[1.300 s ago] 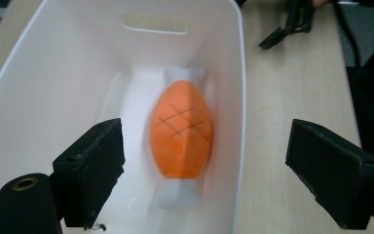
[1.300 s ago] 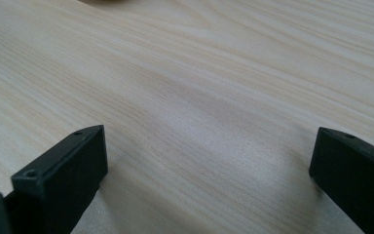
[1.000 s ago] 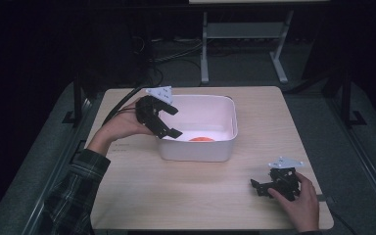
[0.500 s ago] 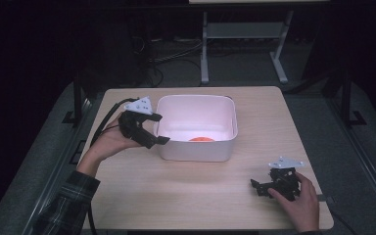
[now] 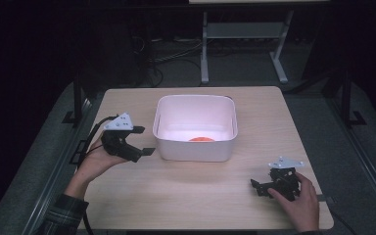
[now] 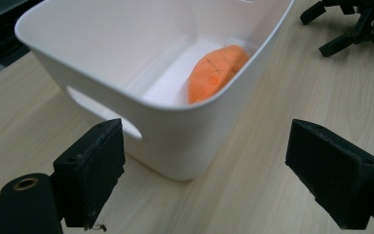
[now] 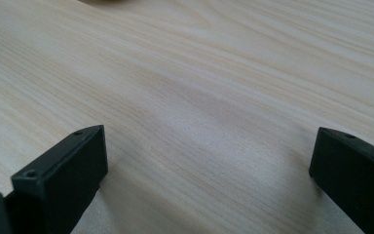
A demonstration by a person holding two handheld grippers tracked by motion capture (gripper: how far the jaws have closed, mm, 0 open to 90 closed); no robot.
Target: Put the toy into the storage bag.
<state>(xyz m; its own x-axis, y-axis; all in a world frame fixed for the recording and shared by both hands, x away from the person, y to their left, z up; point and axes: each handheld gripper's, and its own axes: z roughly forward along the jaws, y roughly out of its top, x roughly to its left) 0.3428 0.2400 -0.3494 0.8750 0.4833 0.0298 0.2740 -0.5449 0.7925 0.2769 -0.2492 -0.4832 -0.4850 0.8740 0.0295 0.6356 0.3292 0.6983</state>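
We see a white rectangular plastic tub (image 5: 196,128) standing near the middle of the pale wooden worktop (image 5: 186,196), with an orange carrot-like vegetable (image 6: 216,72) lying on its floor. Our left tongs (image 5: 142,141) hover just beside the tub's left wall, jaws spread wide and holding nothing. Our right tongs (image 5: 257,185) rest low over bare wood at the near right, well apart from the tub, also spread wide and empty.
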